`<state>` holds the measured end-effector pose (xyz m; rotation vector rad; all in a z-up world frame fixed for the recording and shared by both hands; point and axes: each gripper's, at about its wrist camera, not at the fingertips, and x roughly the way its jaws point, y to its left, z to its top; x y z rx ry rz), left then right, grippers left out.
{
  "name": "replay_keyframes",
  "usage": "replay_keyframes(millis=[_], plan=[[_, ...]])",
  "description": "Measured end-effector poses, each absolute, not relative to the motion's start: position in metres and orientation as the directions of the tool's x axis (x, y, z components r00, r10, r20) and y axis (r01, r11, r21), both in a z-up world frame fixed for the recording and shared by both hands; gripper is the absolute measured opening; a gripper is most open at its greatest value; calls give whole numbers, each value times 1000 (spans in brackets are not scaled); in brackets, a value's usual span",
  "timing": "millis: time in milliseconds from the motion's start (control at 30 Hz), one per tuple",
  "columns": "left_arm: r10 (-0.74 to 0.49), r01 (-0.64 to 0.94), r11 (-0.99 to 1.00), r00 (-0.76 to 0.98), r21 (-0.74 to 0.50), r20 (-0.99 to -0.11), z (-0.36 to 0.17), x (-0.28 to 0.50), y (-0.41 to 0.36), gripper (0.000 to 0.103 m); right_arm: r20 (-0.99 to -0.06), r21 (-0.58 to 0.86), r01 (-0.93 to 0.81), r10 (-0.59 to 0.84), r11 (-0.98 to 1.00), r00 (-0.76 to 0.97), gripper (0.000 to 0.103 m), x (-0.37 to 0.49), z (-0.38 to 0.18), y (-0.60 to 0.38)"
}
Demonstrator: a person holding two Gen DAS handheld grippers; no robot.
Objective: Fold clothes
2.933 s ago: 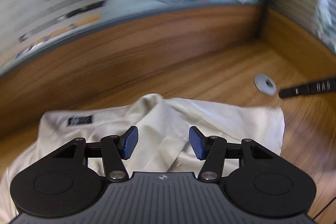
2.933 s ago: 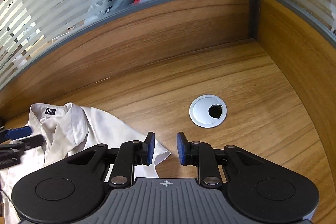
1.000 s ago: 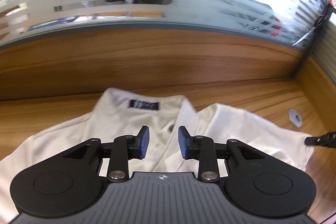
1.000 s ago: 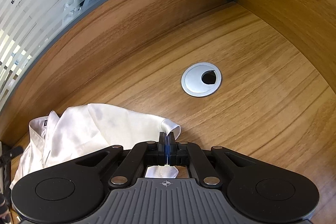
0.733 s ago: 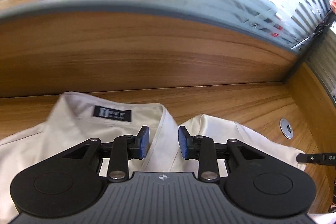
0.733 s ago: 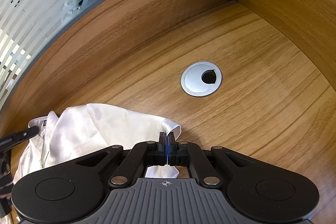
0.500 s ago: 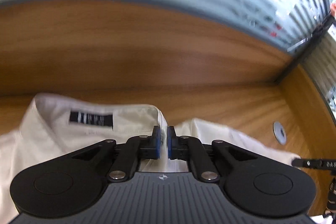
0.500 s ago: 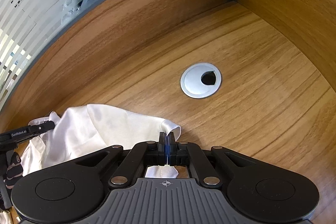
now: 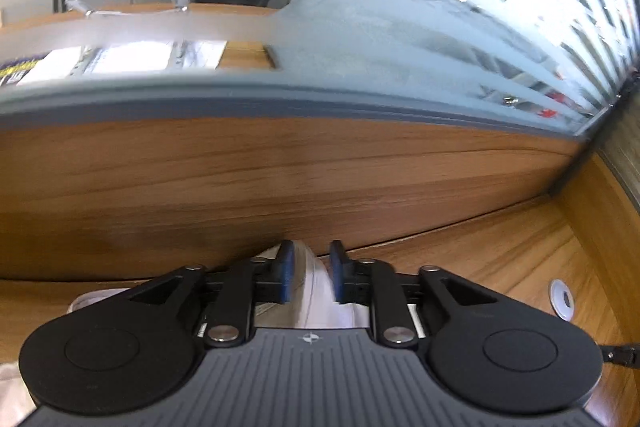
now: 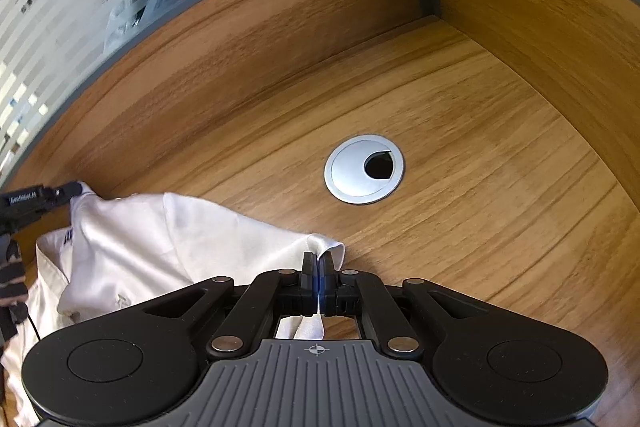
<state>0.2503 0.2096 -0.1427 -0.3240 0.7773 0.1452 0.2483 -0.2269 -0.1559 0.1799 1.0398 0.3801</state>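
While you hold one corner of the white shirt tight, the rest of it lies crumpled on the wooden desk, at about nine o'clock from your right gripper. That gripper is pressed together on a thin fold of the cloth, and it has not moved in the last second.

Your left gripper has changed a lot. A second ago it hung over the flat collar with its pads apart. Then it squeezed in on the shirt front, and now its jaws are opening again, with a ridge of white cloth standing between the blue pads. The pads do not look like they are pressing it. In the right view you can see that gripper at nine o'clock, with the cloth pulled up into a peak at its tip. I think the pinch may be slipping, so the fold is not made yet and you may need to grab again.

Around the shirt, a round silver cable hole sits in the desk at twelve o'clock from your right gripper, well apart from the cloth. A wooden back wall with striped glass above it stands close behind the shirt. That wall leaves you little room to swing the cloth away from you.
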Motion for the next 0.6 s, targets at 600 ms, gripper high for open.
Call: replay_keyframes(millis=[600], plan=[[179,-380,913,702,-150,-689,-15,46,190,55,-756,217,-416,422,883,501,21,152,-87,-246]])
